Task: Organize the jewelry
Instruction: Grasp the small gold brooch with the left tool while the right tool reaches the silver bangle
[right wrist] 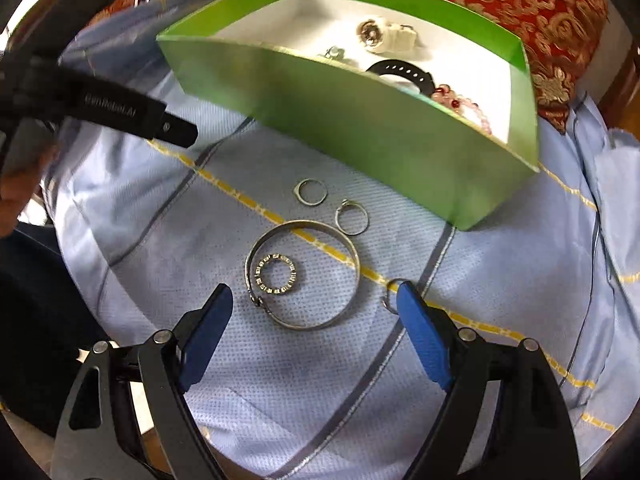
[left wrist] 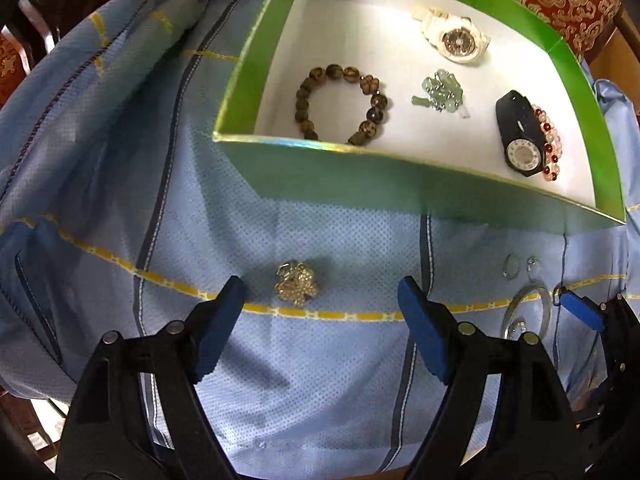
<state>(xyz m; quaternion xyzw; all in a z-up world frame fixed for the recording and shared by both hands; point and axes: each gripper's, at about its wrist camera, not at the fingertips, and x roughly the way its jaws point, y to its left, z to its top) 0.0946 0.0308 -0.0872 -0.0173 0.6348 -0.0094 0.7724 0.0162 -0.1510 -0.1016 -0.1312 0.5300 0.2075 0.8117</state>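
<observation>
My left gripper (left wrist: 320, 294) stands open, pointing down at the blue cloth. A glittering gold-and-crystal brooch (left wrist: 296, 288) lies between its blue fingertips, untouched. My right gripper (right wrist: 314, 298) is open too, straddling a silver bangle (right wrist: 304, 276) with a studded ring (right wrist: 276, 274) lying inside it. Two thin rings (right wrist: 310, 191) (right wrist: 352, 218) lie just beyond, and a small ring (right wrist: 390, 300) is half hidden by the right fingertip. The green box (left wrist: 360, 176) holds a brown bead bracelet (left wrist: 342, 106), a white watch (left wrist: 456, 38), pale green beads (left wrist: 440, 90), a black watch (left wrist: 520, 140) and pink beads (left wrist: 550, 144).
The blue striped cloth (left wrist: 320, 380) is rumpled into folds at the left. Red patterned fabric (right wrist: 540, 12) lies behind the box. The left tool's black body (right wrist: 120, 108) and a hand reach into the right wrist view's upper left. The right tool's finger (left wrist: 580, 310) shows beside the bangle (left wrist: 528, 312).
</observation>
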